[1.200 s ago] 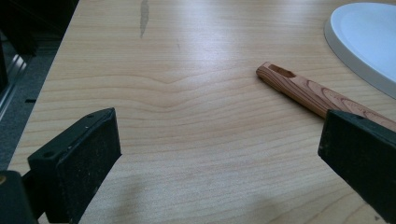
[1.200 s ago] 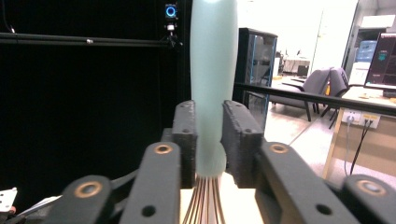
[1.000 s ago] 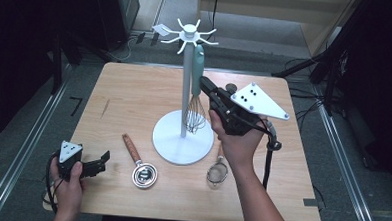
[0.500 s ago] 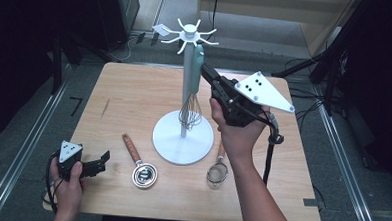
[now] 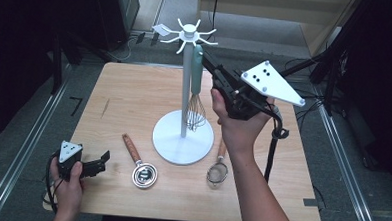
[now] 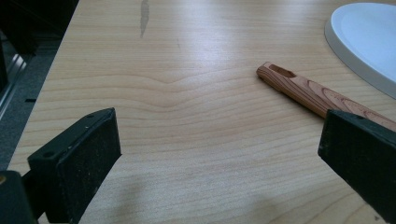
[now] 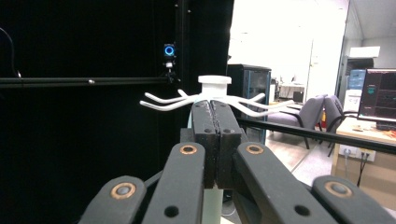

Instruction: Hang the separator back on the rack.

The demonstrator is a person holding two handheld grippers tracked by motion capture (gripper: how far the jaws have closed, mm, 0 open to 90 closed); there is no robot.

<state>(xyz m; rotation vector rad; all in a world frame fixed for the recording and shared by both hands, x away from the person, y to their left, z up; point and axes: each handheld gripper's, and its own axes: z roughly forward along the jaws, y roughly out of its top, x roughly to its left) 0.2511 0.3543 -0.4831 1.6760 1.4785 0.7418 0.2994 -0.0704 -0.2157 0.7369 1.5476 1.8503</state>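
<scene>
Whisk (image 5: 196, 90) hangs from rack (image 5: 187, 37): light, springy wires, grip stiff teal handle; right gripper (image 5: 212, 67) fingers clenched, left gripper (image 5: 100, 161) fingers spread

Can't tell from the right gripper view whether the right tool (image 7: 215, 140) grips the whisk (image 5: 197, 90); its closed jaws hide the handle and most of the white rack (image 7: 214, 84) pole. In the left gripper view, the wooden handle (image 6: 308, 91) disappears behind the left tool (image 6: 219, 154)'s right jaw, and the rack base (image 6: 369, 42) is cut off at the edge. From above, the forearm covers part of the strainer (image 5: 217, 170) handle.
</scene>
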